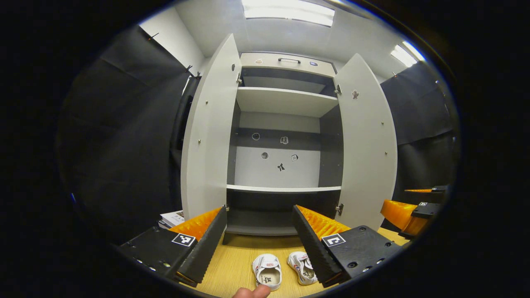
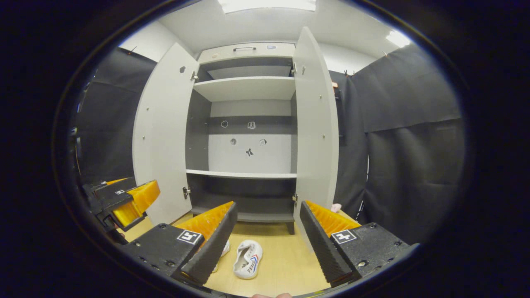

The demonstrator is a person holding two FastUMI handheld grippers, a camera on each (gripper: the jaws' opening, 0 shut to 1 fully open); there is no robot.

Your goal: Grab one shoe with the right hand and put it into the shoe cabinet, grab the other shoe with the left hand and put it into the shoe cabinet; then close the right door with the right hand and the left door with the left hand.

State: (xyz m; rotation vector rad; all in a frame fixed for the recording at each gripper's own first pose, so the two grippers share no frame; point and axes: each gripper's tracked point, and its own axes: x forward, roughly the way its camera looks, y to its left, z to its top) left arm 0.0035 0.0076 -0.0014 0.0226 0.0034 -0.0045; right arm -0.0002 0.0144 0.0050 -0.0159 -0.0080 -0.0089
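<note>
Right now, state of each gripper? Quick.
Left gripper: jaws open, holding nothing, above the two white shoes on the floor.
Right gripper: jaws open, holding nothing, facing the open shoe cabinet.

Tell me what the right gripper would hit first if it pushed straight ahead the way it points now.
Probably nothing soon: the right gripper, fingers open, points into the open shoe cabinet, above the two white shoes on the floor. Its lower shelf or back panel would likely come first; depth is unclear.
</note>
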